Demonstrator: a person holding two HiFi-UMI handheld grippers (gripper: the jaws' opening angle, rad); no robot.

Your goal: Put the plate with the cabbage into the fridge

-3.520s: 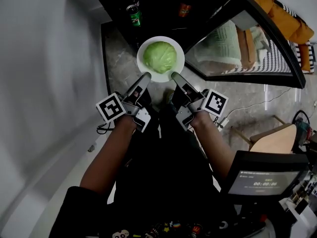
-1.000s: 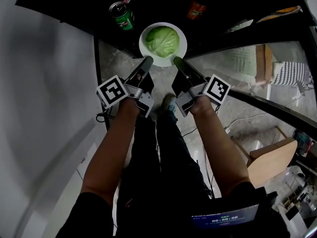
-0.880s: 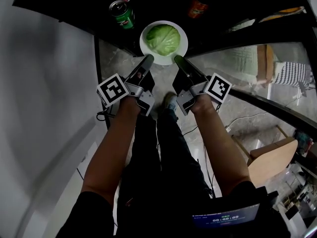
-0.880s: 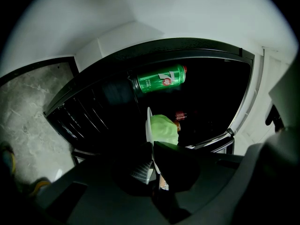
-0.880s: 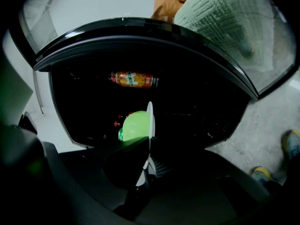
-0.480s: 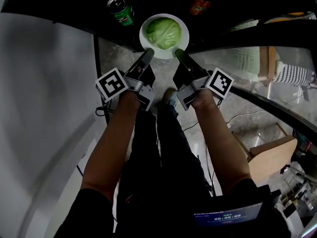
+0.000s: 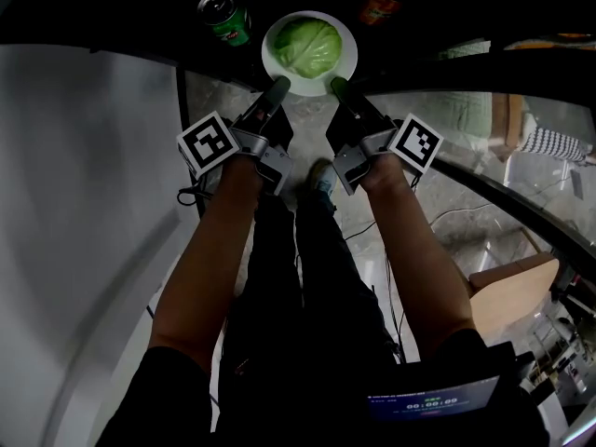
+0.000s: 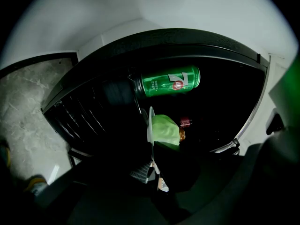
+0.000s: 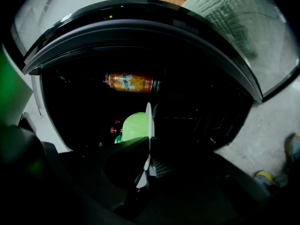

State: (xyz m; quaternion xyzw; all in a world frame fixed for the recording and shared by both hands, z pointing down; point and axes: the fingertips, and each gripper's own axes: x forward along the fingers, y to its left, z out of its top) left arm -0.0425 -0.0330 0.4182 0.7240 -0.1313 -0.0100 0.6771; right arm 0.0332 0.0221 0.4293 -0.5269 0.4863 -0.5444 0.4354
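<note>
Pinching the near rim from either side, left gripper (image 7: 279,87) and right gripper (image 7: 337,86) both clamp the plate (image 7: 312,78); it has pushed forward with the cabbage (image 7: 310,43), near the green can (image 7: 223,17), inside the dark fridge (image 7: 130,12) now, so setting down looks close.

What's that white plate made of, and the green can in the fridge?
The plate is probably glazed ceramic, though it could be melamine: it looks plain white, smooth and thin at the edge. The can is most likely aluminium with a glossy printed green coat, judging by its drinks-can shape and the sheen on its side.
</note>
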